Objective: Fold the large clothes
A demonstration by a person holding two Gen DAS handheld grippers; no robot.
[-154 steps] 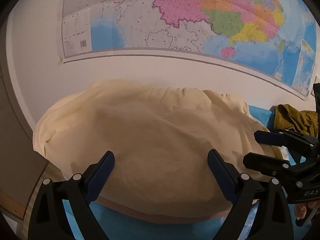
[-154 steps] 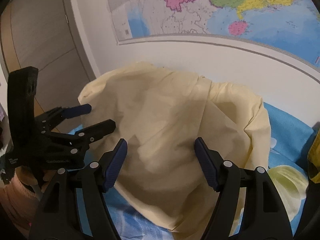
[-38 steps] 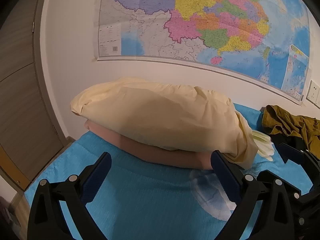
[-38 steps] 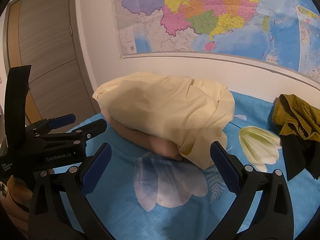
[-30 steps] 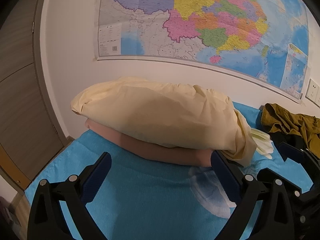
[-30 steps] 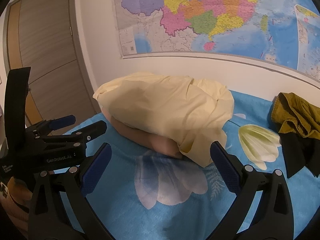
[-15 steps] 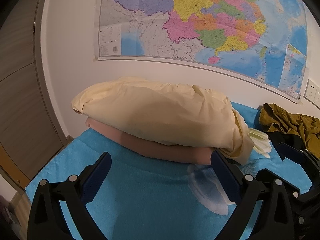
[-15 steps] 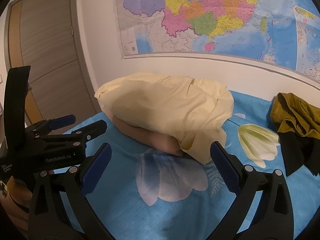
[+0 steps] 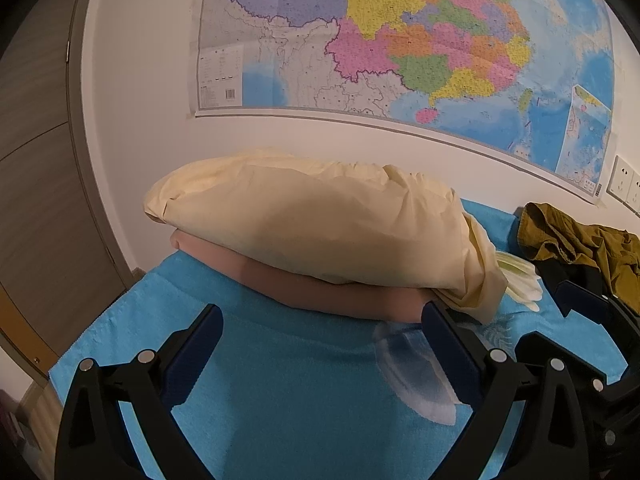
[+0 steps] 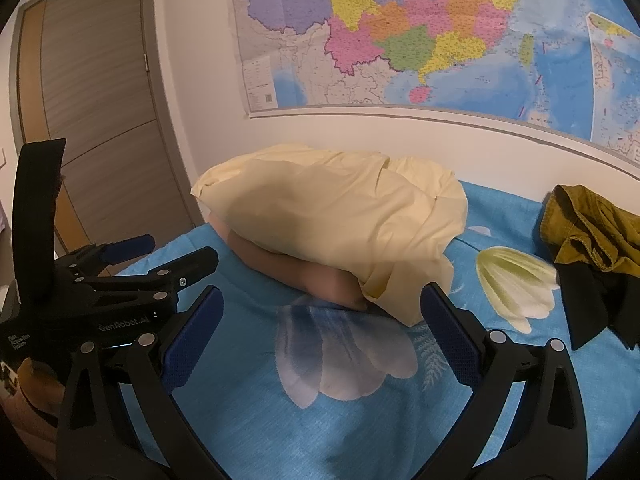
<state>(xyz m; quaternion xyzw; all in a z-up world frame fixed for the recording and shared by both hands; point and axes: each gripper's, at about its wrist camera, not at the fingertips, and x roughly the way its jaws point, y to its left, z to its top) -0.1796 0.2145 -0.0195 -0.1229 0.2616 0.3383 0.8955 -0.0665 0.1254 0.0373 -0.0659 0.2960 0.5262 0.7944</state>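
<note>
An olive-green garment lies crumpled on a black garment at the right of the blue bed; the olive one also shows in the right wrist view. My left gripper is open and empty, above the bedsheet in front of the pillows. My right gripper is open and empty, also short of the pillows. The left gripper also shows at the left of the right wrist view, jaws apart. The clothes lie well to the right of both grippers.
A pale yellow pillow lies on a pinkish pillow against the wall. The blue sheet has white flower prints. A large map hangs on the wall. A wooden door stands at the left.
Both grippers have drawn back from the yellow pillow since five seconds ago, so the bed and the clothes pile are in view. In the last second they barely moved.
</note>
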